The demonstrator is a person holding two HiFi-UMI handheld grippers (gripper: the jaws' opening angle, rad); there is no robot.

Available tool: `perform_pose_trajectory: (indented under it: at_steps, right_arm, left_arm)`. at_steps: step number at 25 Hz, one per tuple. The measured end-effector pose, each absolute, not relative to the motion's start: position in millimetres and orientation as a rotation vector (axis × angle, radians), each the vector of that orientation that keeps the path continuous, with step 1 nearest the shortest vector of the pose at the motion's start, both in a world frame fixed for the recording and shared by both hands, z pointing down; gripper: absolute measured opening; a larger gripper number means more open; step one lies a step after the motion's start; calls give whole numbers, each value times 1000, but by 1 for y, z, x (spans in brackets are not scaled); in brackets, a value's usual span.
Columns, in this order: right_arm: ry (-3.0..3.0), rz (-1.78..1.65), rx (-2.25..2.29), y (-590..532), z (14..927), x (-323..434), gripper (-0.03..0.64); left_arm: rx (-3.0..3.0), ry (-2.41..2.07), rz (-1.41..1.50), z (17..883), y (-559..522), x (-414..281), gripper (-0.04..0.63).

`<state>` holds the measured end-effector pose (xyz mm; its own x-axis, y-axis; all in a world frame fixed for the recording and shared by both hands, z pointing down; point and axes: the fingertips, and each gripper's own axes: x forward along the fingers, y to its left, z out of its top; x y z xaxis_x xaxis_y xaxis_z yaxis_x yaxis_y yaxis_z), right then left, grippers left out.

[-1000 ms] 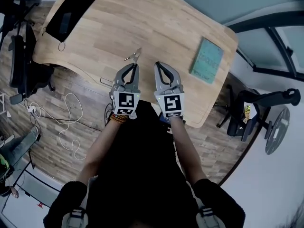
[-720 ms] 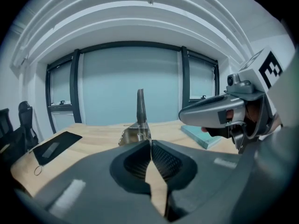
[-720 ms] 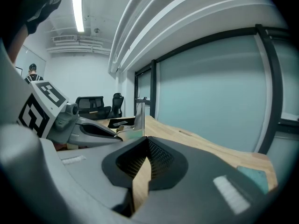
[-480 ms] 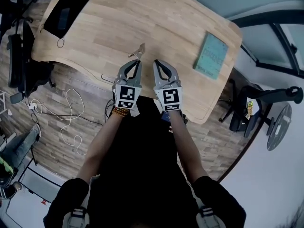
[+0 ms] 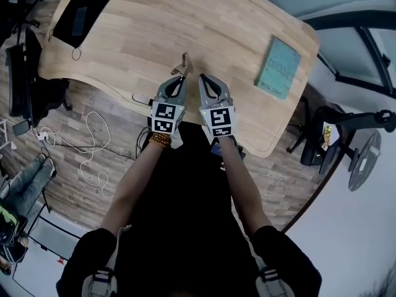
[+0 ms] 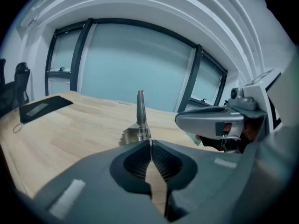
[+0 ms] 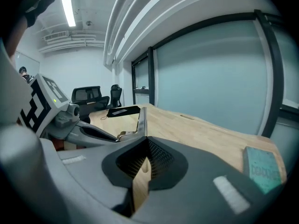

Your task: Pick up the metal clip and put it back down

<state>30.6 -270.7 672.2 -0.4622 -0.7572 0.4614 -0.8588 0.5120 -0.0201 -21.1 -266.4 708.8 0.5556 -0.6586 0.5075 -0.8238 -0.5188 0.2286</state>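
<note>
The metal clip (image 5: 183, 64) is a small silver piece at the near middle of the wooden table (image 5: 142, 36). My left gripper (image 5: 182, 77) is shut on its lower edge. In the left gripper view the clip (image 6: 139, 125) stands upright just beyond the gripper's (image 6: 150, 143) closed tips. My right gripper (image 5: 202, 77) hangs close beside the left one, shut, with nothing between its jaws. The right gripper view shows the clip (image 7: 139, 121) just past the right gripper (image 7: 146, 138), to its left.
A teal book (image 5: 278, 67) lies at the table's right end. A black pad (image 5: 83, 14) lies at the far left corner. Office chairs (image 5: 25, 60) stand off the left edge and cables (image 5: 93, 141) trail on the wood floor below.
The clip in the left jaws now looks more upright and compact than a second ago. Both grippers have drawn a little closer together and forward.
</note>
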Motion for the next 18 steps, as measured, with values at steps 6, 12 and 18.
perform_pose_trajectory:
  at_steps: [6,12,18]
  right_arm:
    - [-2344,394,1311,-270,686,27,25]
    - [-2332,406,1308,-276,691,28,25]
    - [-2323,423,1307,-279,694,25,25]
  left_arm:
    - [2115,-1135,345,733,-266,-29,9]
    - [1996,-1089,228,746,-273,-33,12]
    - [1862,-1108,159,765,-281,-40,41]
